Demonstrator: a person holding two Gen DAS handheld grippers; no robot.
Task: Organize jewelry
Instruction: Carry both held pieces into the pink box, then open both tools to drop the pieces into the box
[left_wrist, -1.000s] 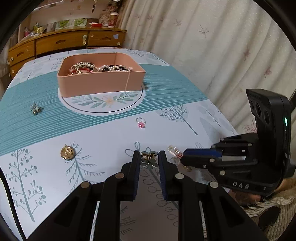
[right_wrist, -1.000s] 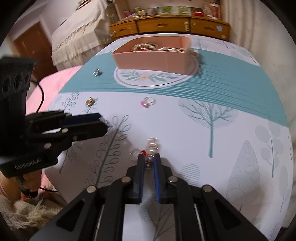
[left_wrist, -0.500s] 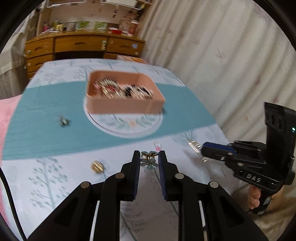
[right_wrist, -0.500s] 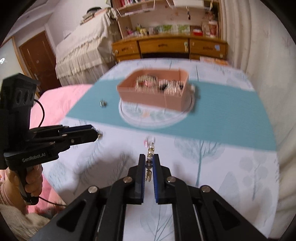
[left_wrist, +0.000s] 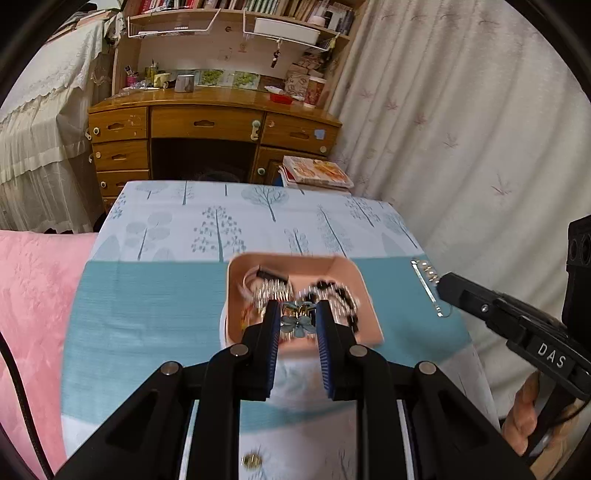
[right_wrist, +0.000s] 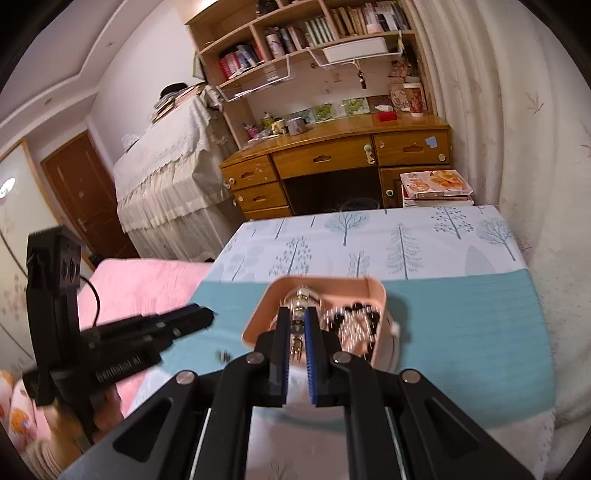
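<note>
A pink box (left_wrist: 364, 295) with several beaded pieces stands on the teal band of the tablecloth; it also shows in the right wrist view (right_wrist: 376, 291). My left gripper (left_wrist: 297, 317) is shut on a blue butterfly-shaped piece (left_wrist: 298, 322) and holds it over the box's near edge. My right gripper (right_wrist: 297, 325) is shut on a long dangling crystal earring (right_wrist: 301, 302), held above the box's left part. In the left wrist view that earring (left_wrist: 426, 282) hangs from the right gripper's tip, right of the box.
A gold round pendant (left_wrist: 252, 459) lies on the cloth near the front. A small dark piece (right_wrist: 223, 356) lies on the teal band left of the box. A pink blanket (left_wrist: 33, 314) lies to the left, a wooden desk (left_wrist: 207, 125) beyond, curtains on the right.
Both grippers have lifted off the cloth with their pieces and moved forward to the pink box, which is now right under them.
</note>
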